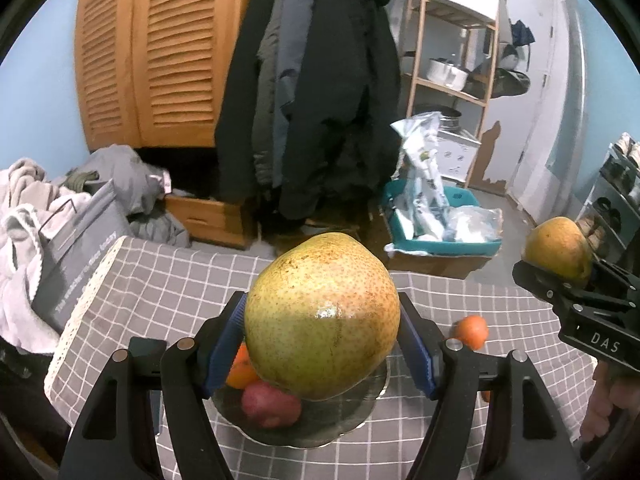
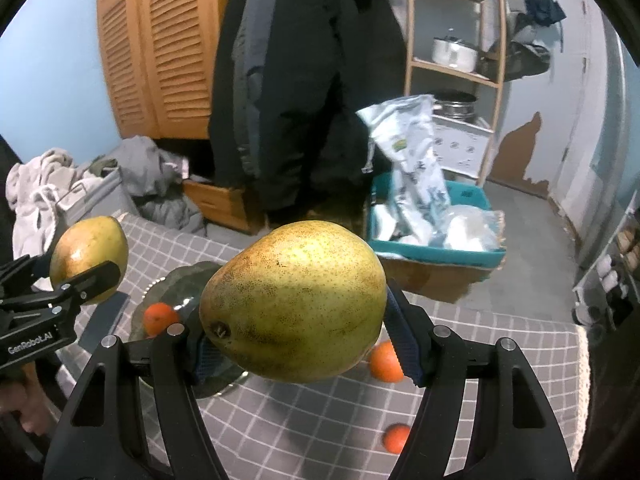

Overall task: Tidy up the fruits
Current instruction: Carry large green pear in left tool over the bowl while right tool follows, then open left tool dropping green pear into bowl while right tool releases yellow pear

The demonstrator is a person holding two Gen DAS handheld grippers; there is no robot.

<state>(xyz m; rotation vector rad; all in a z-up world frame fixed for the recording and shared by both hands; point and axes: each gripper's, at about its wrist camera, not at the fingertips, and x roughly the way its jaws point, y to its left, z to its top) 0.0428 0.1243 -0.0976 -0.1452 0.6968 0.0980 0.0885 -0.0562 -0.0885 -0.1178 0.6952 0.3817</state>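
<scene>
My left gripper [image 1: 322, 336] is shut on a large yellow-green pear [image 1: 320, 316] and holds it above a glass plate [image 1: 352, 416] on the grey checked tablecloth. The plate holds an orange [image 1: 240, 372] and a red fruit [image 1: 270, 404]. My right gripper [image 2: 304, 340] is shut on a second pear [image 2: 296, 300] above the table, to the right of the plate [image 2: 176, 280]. Each gripper with its pear shows in the other's view: the right one at the right edge [image 1: 560, 250], the left one at the left edge [image 2: 88, 256]. Loose oranges [image 2: 386, 356] [image 2: 396, 438] lie on the cloth.
The table [image 1: 160, 280] has a lace-trimmed left edge. Behind it are a pile of clothes and a grey bag [image 1: 80, 248], a wooden wardrobe [image 1: 152, 52], hanging dark coats [image 1: 320, 80], a teal bin with bags [image 1: 436, 224] and a wooden shelf [image 1: 456, 40].
</scene>
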